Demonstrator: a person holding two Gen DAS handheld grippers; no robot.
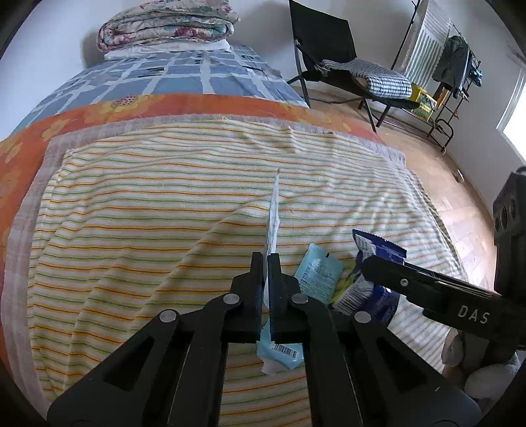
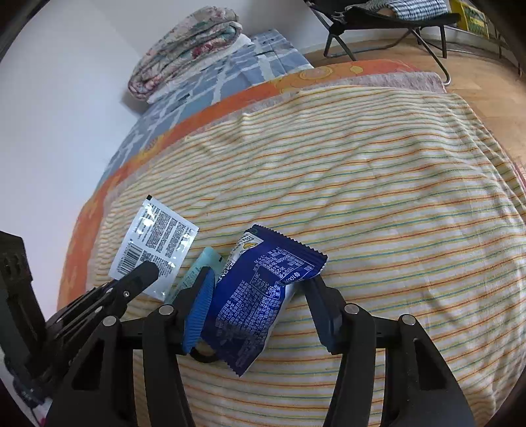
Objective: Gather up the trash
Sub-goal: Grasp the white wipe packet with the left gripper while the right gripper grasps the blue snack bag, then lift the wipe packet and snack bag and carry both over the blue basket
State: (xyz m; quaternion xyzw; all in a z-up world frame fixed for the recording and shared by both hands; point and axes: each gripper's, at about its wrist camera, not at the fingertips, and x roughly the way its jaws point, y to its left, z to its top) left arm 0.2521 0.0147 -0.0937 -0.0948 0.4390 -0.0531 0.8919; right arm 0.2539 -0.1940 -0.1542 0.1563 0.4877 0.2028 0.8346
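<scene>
My left gripper (image 1: 266, 259) is shut on a thin silver-white sachet (image 1: 273, 216), held edge-on above the striped towel; the same sachet shows flat in the right wrist view (image 2: 154, 243) with the left gripper's fingers (image 2: 144, 272) on its lower edge. My right gripper (image 2: 259, 282) holds a dark blue snack wrapper (image 2: 259, 295) between its fingers, with its jaws part open around the puffy bag. That wrapper also shows in the left wrist view (image 1: 374, 249). A light blue packet (image 1: 317, 276) lies between the two grippers, also seen beside the blue finger pad (image 2: 197, 272).
The striped towel (image 1: 164, 203) covers the bed, over an orange blanket (image 1: 82, 115) and a blue checked sheet (image 1: 184, 75). A folded floral quilt (image 1: 167, 26) lies at the far end. A black folding chair (image 1: 332, 49) and a clothes rack (image 1: 453, 72) stand on the wooden floor to the right.
</scene>
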